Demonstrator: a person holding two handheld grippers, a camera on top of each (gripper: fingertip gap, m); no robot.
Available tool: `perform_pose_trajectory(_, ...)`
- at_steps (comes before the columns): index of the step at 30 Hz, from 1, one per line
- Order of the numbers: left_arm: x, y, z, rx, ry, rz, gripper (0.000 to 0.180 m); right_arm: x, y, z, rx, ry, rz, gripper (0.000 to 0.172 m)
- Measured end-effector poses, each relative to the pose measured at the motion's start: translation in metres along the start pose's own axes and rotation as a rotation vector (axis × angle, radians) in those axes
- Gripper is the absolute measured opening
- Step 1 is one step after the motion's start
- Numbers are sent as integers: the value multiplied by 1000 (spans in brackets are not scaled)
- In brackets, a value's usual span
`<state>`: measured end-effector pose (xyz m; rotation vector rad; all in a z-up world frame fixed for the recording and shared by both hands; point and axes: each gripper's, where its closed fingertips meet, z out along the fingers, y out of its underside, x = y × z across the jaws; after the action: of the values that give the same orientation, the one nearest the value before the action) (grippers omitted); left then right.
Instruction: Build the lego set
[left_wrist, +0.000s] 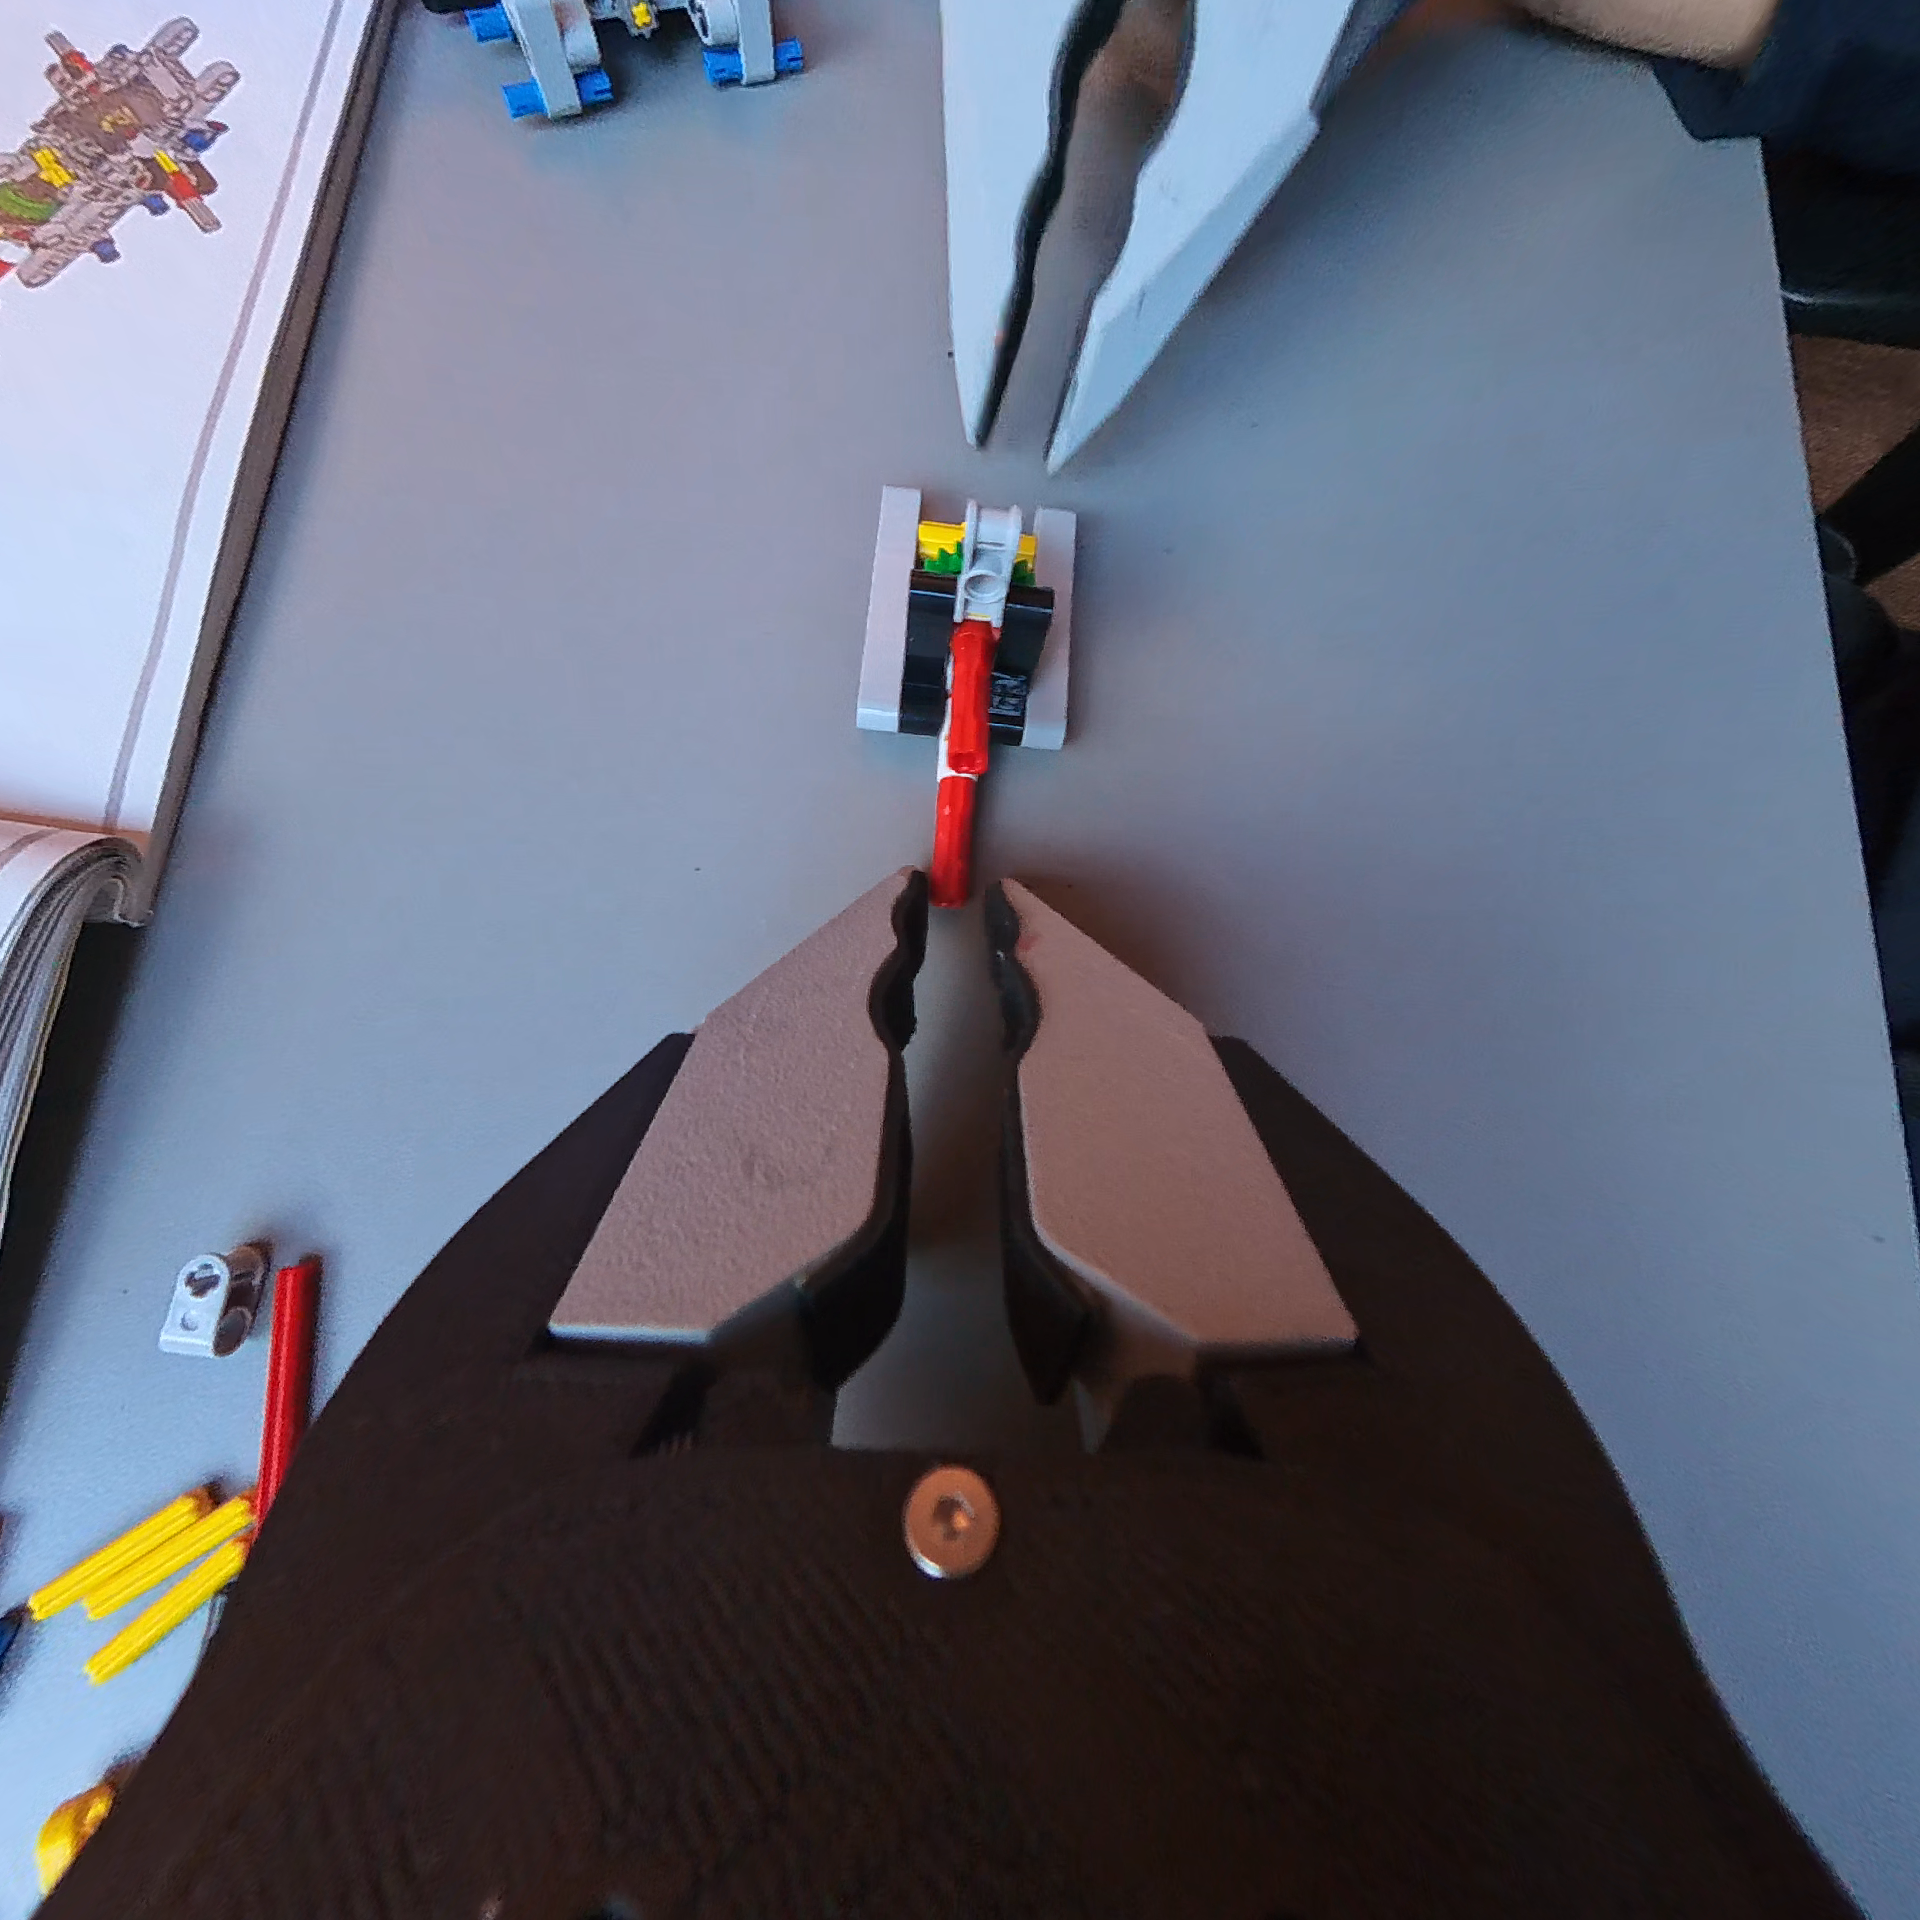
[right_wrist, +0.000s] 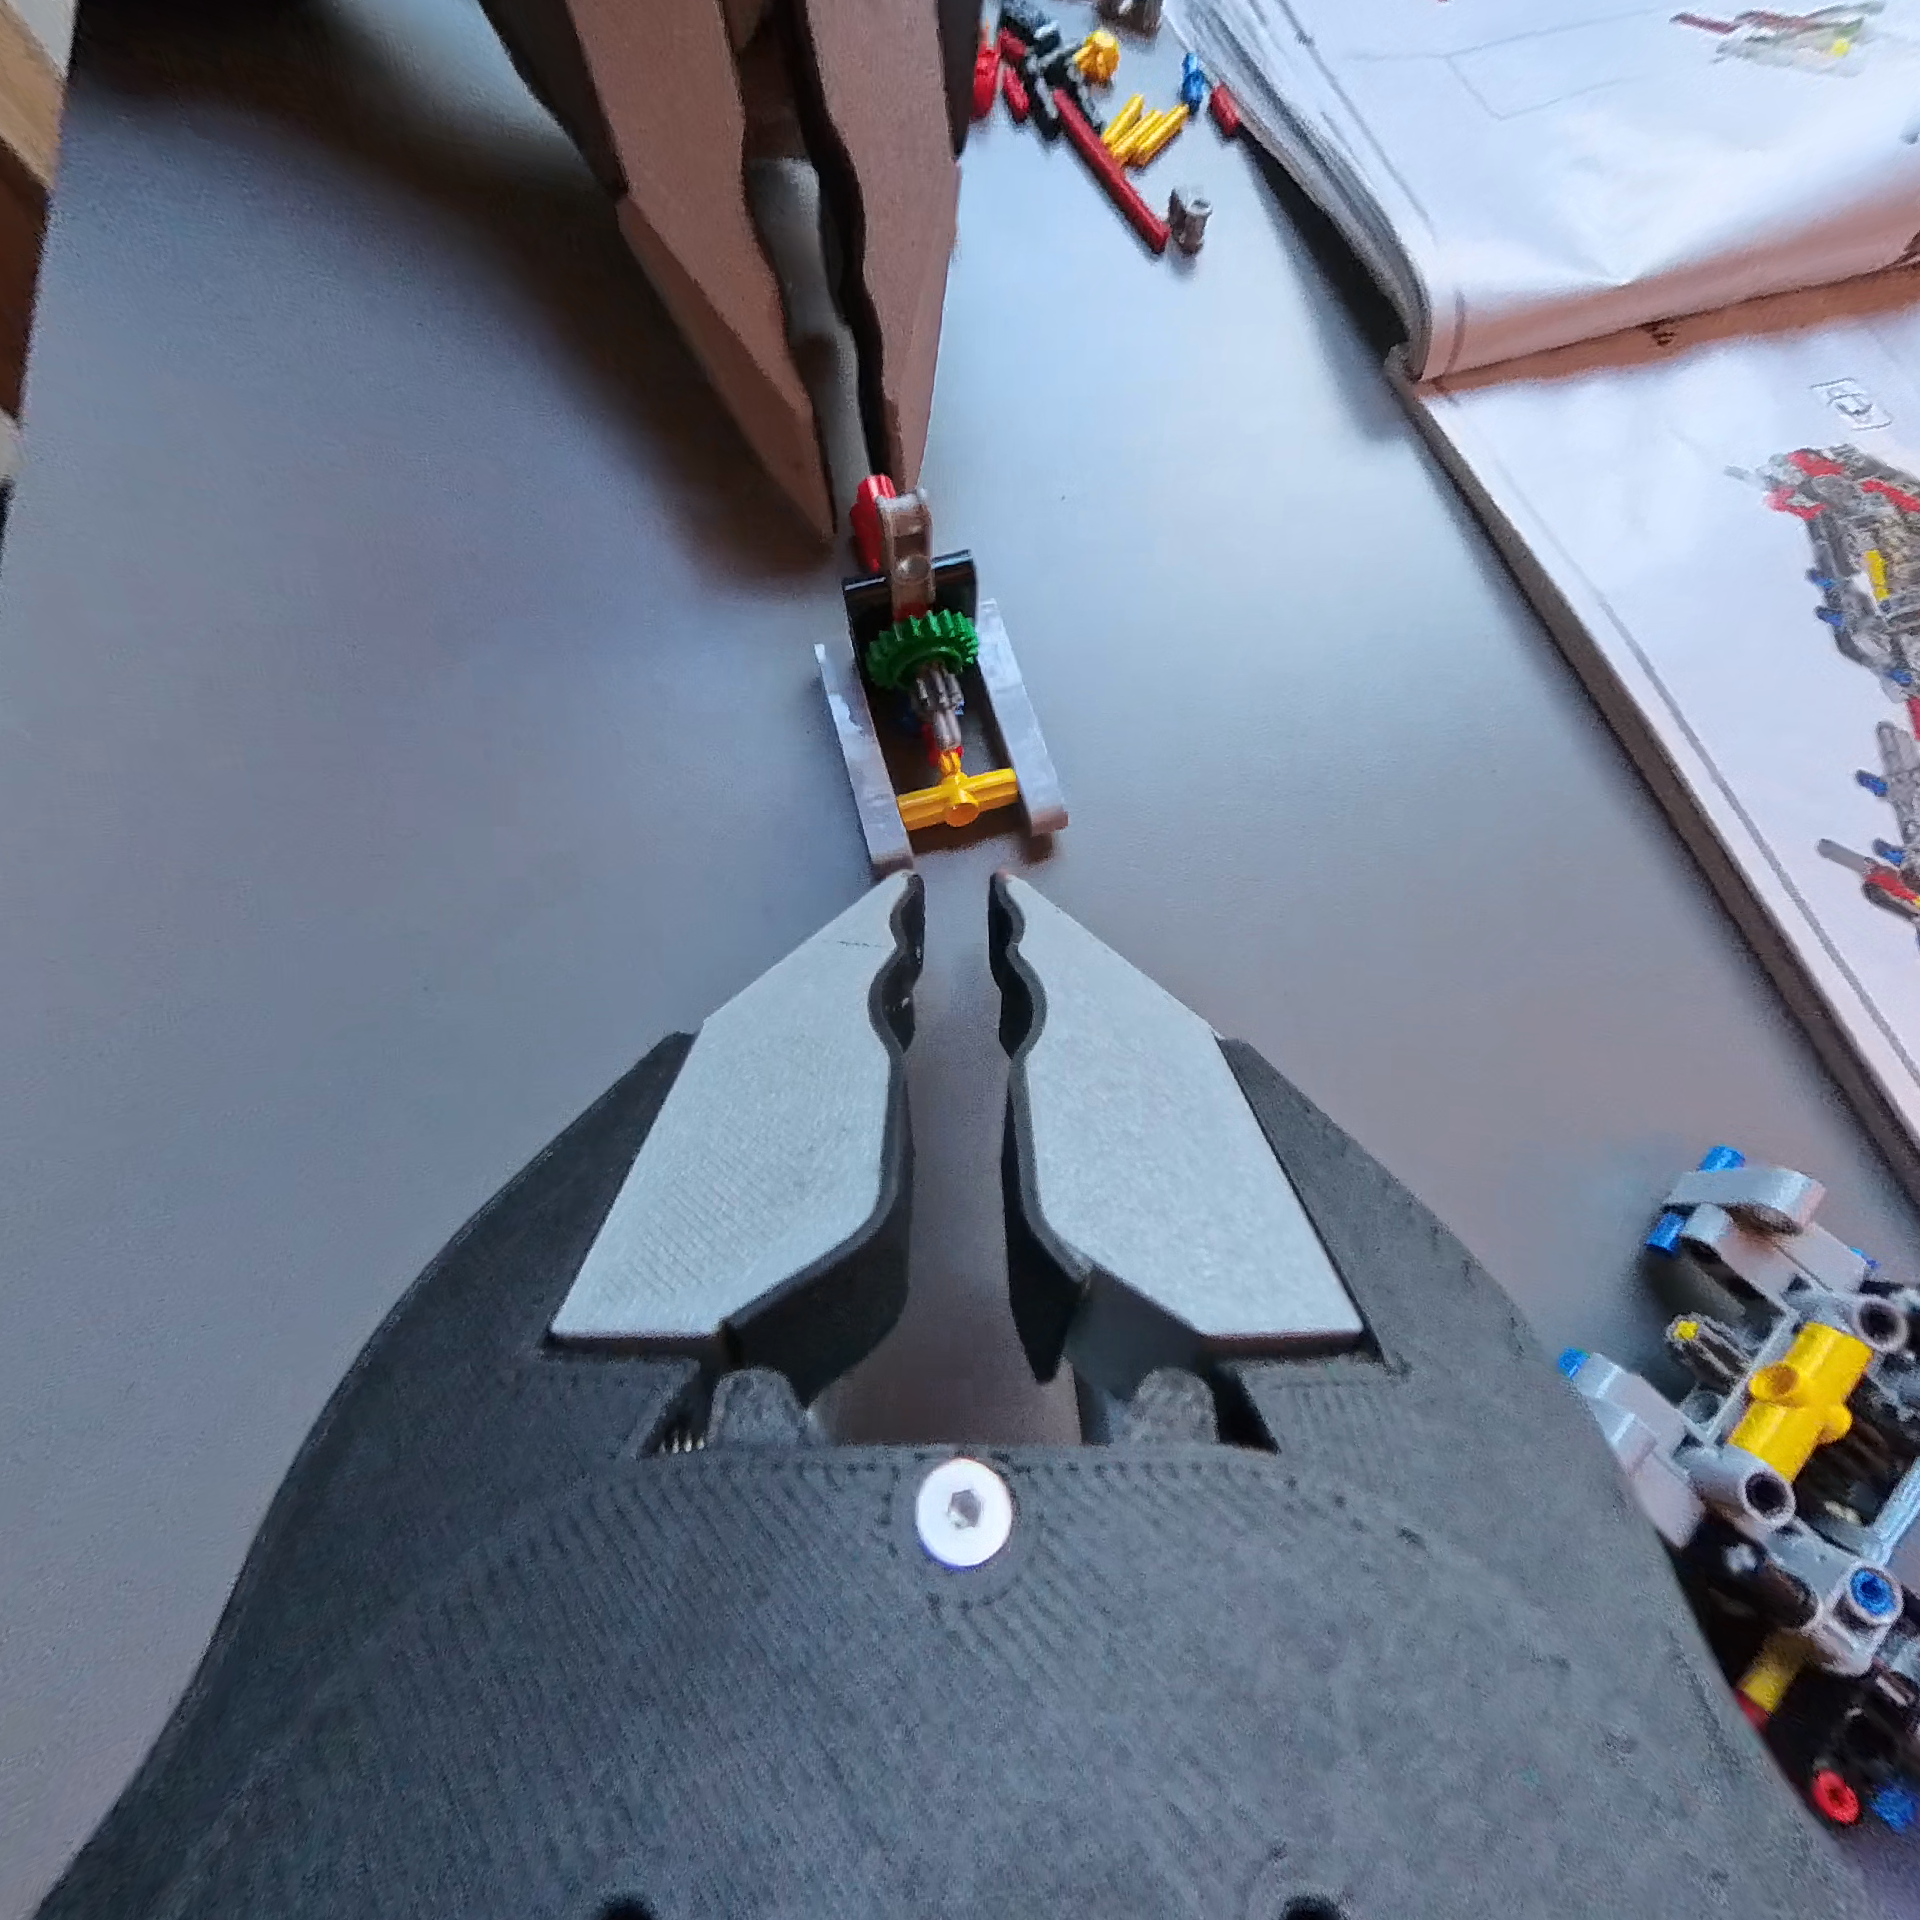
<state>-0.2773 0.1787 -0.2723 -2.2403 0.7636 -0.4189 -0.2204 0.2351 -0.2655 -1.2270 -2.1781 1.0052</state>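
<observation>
Your left hand-held gripper (left_wrist: 956, 894), narrowly parted, brackets the red axle's (left_wrist: 958, 831) tip without a two-sided grip; your right hand-held gripper (right_wrist: 956, 883) stands slightly open, empty, beside the light, rigid brick assembly (right_wrist: 940, 717) on the table (right_wrist: 416, 727).

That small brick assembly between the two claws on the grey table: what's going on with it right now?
A person holds two claws facing each other across the small brick assembly. The left claw has its tips around the end of the red axle sticking out of it; a firm grip isn't clear. The right claw sits slightly open and empty just short of the yellow cross-piece.
</observation>
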Motion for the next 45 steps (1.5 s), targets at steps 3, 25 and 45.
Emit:
perform_pose_trajectory(3,-2,-2,2,-1,14,-6,4,-4,1,6,-31,-18,-51,7)
perform_pose_trajectory(25,1,-8,11,-18,-20,121,3,12,-3,8,12,-113,401,0)
perform_pose_trajectory(45,-7,-30,-1,72,-404,686,2,8,-12,4,118,-294,730,20)
